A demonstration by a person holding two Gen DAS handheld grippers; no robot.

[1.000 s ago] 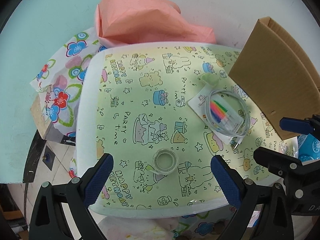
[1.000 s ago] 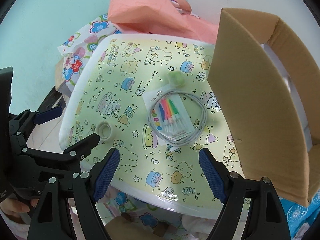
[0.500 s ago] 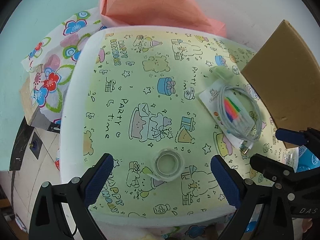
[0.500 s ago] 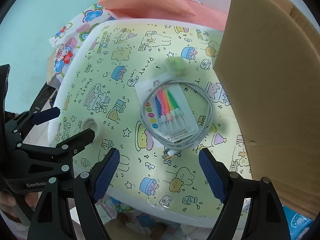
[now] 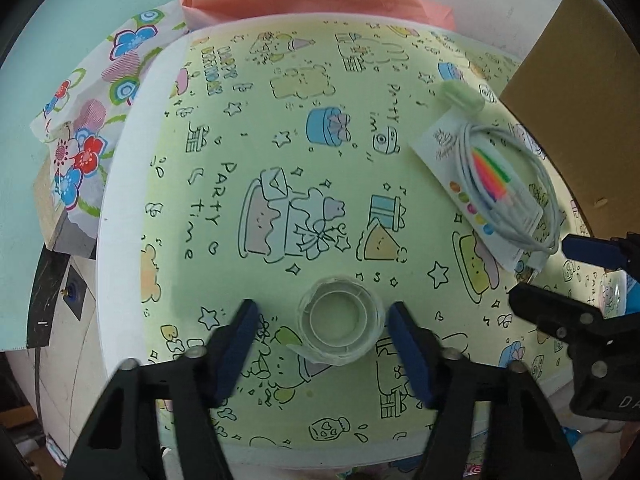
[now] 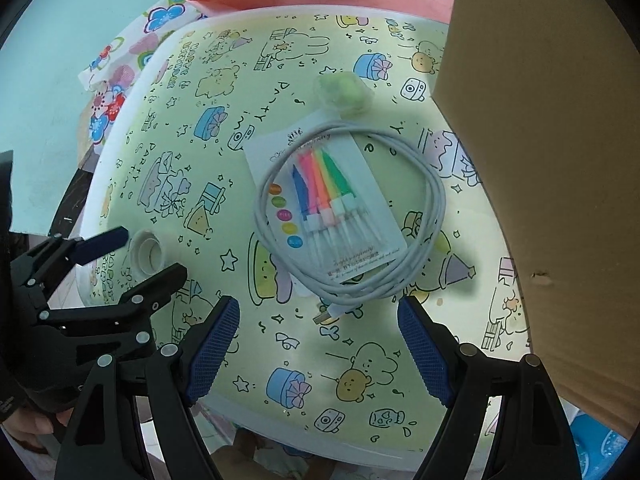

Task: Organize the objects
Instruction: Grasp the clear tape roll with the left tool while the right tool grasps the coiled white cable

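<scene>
- Roll of clear tape [image 5: 339, 325]: one, see-through ring lying flat on the party-print table [image 5: 248, 128], loose tail curling off to the side of my left tongs' left pad.
- My left tongs [image 5: 320, 340]: jaws have just been closing, roll between the pads. Right pad just beside the roll, left pad apart from it. No grip.
- My right tongs [image 6: 320, 340]: spread wide, nothing between them, just short of the coiled white charging cable [image 6: 352, 216].
- Cable lies on one candle card [image 6: 324, 208]: five candles counted, five colour dots.
- Pale green case [image 6: 344, 90] beyond the card: one, blurred.
- Cardboard box [image 6: 540, 160] right of the card, cut off by the frame.
</scene>
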